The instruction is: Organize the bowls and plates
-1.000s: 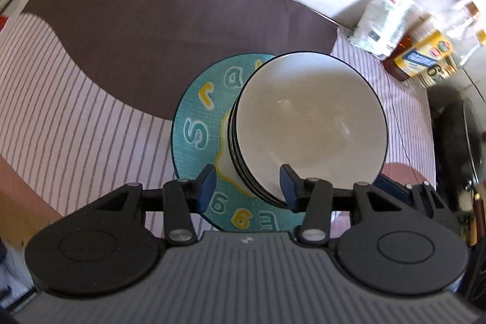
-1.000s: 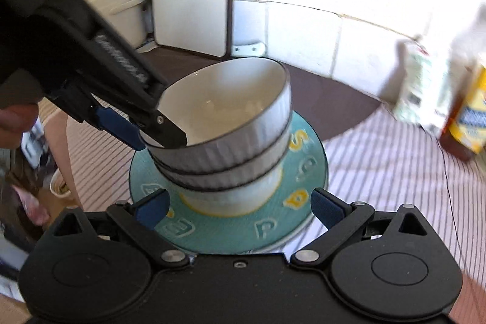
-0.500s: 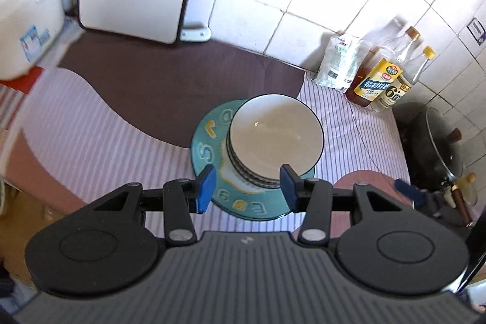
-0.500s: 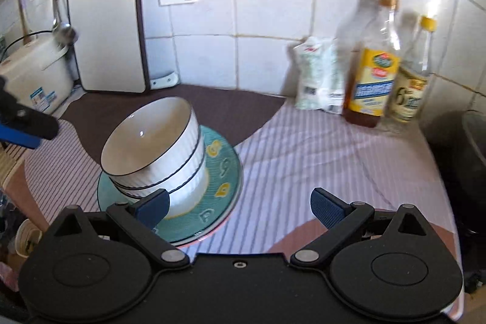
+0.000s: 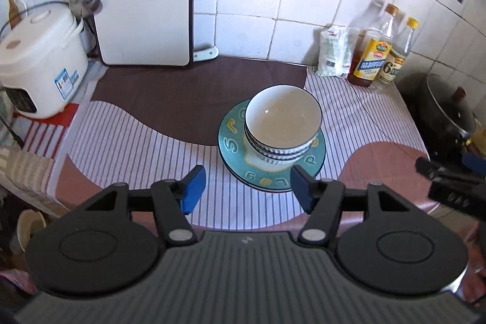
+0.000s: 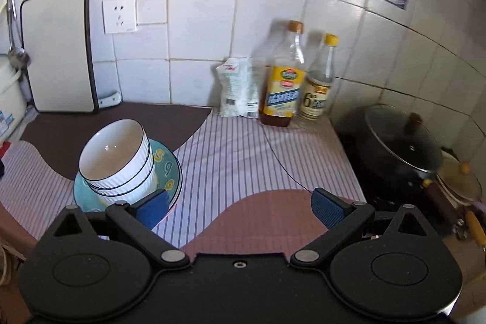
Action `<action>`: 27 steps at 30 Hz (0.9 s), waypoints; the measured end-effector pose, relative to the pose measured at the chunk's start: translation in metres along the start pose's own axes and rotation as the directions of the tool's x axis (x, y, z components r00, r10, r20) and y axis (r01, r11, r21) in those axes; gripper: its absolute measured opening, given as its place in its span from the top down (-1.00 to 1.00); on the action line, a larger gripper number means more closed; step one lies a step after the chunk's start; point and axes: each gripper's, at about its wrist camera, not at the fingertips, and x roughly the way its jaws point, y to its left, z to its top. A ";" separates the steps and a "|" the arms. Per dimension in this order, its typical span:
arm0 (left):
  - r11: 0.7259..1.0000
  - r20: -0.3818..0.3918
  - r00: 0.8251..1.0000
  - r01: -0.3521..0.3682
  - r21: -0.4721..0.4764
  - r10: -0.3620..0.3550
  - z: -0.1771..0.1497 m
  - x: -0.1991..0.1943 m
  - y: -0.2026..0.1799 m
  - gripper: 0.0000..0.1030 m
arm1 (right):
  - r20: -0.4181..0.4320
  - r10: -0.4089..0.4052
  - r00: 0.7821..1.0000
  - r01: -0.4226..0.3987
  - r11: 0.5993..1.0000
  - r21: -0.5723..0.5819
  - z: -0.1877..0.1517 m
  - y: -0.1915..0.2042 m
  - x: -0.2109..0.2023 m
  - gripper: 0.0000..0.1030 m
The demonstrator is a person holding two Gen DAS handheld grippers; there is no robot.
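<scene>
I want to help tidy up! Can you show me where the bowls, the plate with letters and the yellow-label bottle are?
stack of bowls [image 5: 282,111]: left wrist view, inside of the top bowl.
teal plate [image 5: 232,138]: left wrist view, bare rim left of the bowls.
yellow-label bottle [image 6: 284,96]: right wrist view, on its label.

plate [image 6: 173,169]: near rim behind gripper pad | rice cooker [image 5: 39,63]: cut by left edge

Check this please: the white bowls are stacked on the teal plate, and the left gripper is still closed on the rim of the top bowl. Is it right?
Not quite. The white bowls are stacked on the teal plate, but the left gripper holds nothing: its jaws have just been opening, and its blue fingers stand apart, clear of the stack. The left wrist view shows this.
</scene>
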 end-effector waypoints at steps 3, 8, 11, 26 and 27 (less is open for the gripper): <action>1.000 0.004 1.000 -0.003 0.030 0.003 -0.007 -0.009 -0.005 -0.32 | 0.004 0.030 1.000 -0.030 0.997 0.074 -0.001 -0.010 -0.020 -0.97; 0.998 0.013 1.000 -0.025 0.059 0.024 -0.016 -0.019 -0.009 -0.73 | 0.047 0.039 0.998 -0.043 0.996 0.076 -0.001 -0.014 -0.053 -0.97; 0.997 0.015 0.999 -0.045 0.070 0.044 -0.021 -0.021 -0.009 -0.82 | 0.067 0.042 0.997 -0.046 0.998 0.052 -0.002 -0.009 -0.069 -0.97; 0.992 0.052 0.996 -0.082 0.099 0.077 -0.048 -0.038 -0.005 -0.82 | 0.112 0.047 0.993 -0.053 0.998 0.046 -0.028 0.004 -0.101 -0.97; 0.992 0.056 0.996 -0.081 0.100 0.076 -0.049 -0.039 -0.006 -0.82 | 0.119 0.041 0.992 -0.045 0.998 0.039 -0.030 0.004 -0.102 -0.97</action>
